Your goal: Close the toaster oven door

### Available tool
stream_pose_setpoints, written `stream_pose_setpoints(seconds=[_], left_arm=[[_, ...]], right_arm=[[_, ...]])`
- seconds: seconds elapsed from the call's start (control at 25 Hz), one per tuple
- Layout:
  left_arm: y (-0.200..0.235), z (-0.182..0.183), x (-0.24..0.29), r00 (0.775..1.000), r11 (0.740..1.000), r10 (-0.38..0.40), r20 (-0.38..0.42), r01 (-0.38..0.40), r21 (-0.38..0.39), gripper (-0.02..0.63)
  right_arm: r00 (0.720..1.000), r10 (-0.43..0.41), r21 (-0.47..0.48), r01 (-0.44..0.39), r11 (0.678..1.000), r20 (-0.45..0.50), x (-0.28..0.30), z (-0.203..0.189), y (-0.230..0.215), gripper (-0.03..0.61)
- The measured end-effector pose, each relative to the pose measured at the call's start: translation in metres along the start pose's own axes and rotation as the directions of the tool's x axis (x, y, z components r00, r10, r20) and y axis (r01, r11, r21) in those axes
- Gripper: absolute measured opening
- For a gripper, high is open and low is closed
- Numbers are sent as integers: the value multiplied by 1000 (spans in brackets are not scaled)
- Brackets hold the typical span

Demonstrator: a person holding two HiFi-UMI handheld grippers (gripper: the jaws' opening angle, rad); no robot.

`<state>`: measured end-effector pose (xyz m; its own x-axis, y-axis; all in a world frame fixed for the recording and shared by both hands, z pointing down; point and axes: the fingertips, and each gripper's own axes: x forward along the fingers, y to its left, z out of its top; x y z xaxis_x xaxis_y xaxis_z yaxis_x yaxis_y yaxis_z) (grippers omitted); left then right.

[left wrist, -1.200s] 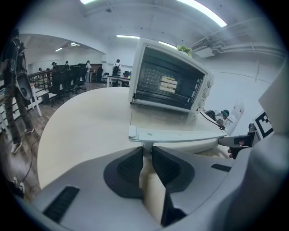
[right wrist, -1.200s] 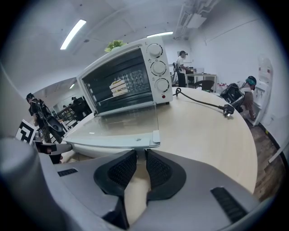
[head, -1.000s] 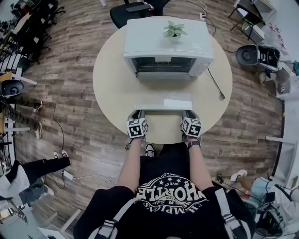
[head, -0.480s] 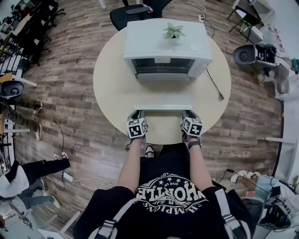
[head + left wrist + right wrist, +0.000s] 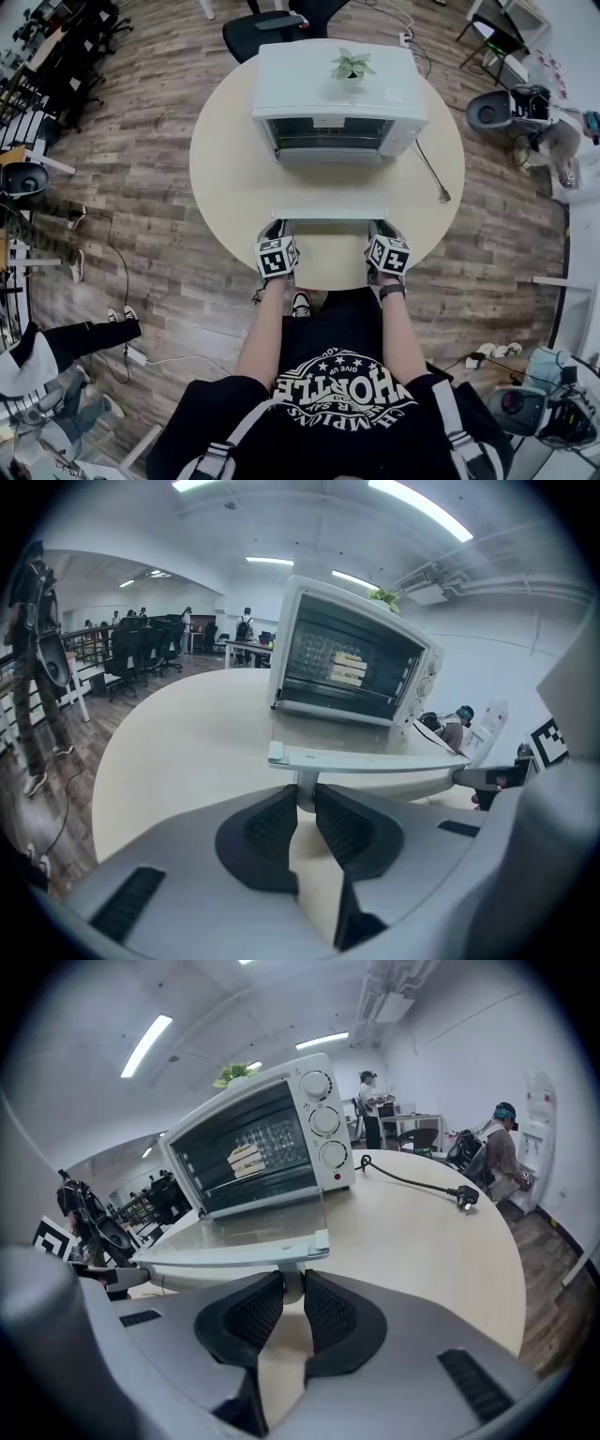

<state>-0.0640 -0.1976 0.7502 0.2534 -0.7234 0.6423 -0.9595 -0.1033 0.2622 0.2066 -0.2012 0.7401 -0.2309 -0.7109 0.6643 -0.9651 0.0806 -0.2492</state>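
A white toaster oven (image 5: 337,94) stands at the far side of the round table (image 5: 230,178), and its glass door (image 5: 330,199) lies open, flat towards me. The door handle (image 5: 330,215) runs along its near edge. My left gripper (image 5: 280,228) is shut on the handle's left post (image 5: 305,785), under the door's edge (image 5: 375,759). My right gripper (image 5: 380,226) is shut on the right post (image 5: 292,1277), below the door (image 5: 234,1241). Toast shows inside the oven (image 5: 262,1143).
A small potted plant (image 5: 350,64) sits on the oven's top. The oven's power cord (image 5: 431,169) trails unplugged over the table at the right, its plug (image 5: 464,1196) lying loose. A black chair (image 5: 272,23) stands behind the table. People sit at desks further off.
Both grippers stay clamped at the door handle. The bright sheen on the door glass seen a second ago has gone, and only the handle bar stands out.
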Motion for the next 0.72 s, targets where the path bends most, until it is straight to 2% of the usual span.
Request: stream_pose_setpoints(seconds=[0.2,0.72], left_arm=[[-2,5,-2,1000,1000,5,16,-5,24,77],[-5,19,-13,999,1000,7,50,-7,8,77]], right_arm=[[1000,-8,10,8,1000,11,-2,5,1,91],[999,4,31,-5,1000,39,-12,19,5,92]])
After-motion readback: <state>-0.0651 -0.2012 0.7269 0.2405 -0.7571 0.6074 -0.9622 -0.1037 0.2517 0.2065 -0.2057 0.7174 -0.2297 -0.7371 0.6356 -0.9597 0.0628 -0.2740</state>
